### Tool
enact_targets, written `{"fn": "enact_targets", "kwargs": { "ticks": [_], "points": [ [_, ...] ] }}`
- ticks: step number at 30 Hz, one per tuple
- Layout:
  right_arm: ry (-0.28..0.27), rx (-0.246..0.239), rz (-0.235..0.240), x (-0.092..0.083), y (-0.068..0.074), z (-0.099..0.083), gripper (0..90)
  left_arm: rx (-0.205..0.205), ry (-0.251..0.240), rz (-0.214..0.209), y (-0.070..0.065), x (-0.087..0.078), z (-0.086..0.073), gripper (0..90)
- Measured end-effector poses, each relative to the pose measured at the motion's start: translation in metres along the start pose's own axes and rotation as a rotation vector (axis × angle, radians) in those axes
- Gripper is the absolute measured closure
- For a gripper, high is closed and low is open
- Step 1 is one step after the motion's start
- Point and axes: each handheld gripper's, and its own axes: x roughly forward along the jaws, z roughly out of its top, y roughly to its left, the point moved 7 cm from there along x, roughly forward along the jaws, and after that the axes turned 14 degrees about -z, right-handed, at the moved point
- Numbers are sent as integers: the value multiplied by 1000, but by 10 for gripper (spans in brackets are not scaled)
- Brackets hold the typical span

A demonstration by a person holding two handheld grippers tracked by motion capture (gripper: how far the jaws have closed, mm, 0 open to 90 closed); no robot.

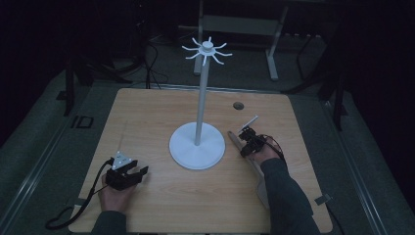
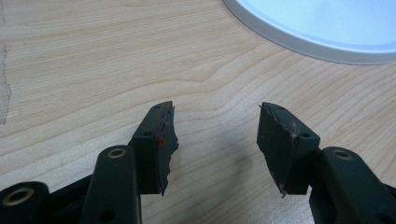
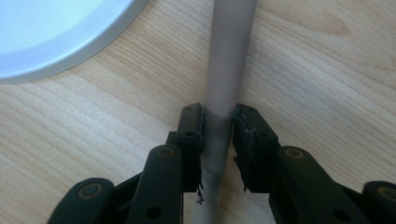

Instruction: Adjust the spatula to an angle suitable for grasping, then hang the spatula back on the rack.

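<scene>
The left gripper rests low on the wooden table, its 2 jaws spread wide with nothing between them, near the white round base of the stand. The right gripper pinches a grey rod that lies flat on the table just right of that base. No brand, label or writing is legible on anything.

**Table and Surroundings Recorded**

A pale wooden table was seen under and ahead of the left gripper jaws. A dark round grommet was set beyond the right gripper jaws. A grey desk frame was seen much farther beyond.
</scene>
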Motion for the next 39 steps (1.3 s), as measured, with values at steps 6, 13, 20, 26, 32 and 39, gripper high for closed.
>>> {"fn": "enact_targets", "kwargs": {
  "ticks": [6, 13, 20, 26, 32, 39],
  "points": [
    [17, -1, -15, 4, 1, 2, 722, 0, -1, -2, 0, 0, 0, 464],
    [9, 5, -21, 5, 2, 3, 740, -2, -3, -2, 0, 0, 0, 464],
    [-43, 11, -34, -3, 3, 2, 745, 0, -4, -2, 0, 0, 0, 463],
    [-92, 20, -41, -16, 0, 2, 750, -1, -4, -3, 1, 0, 0, 462],
    [-135, 28, -46, -27, -2, 0, 752, -1, -5, -3, 0, 0, 0, 462],
    [-190, 36, -55, -37, -5, -3, 752, -1, -4, -3, 0, 0, 0, 463]
  ]
}}
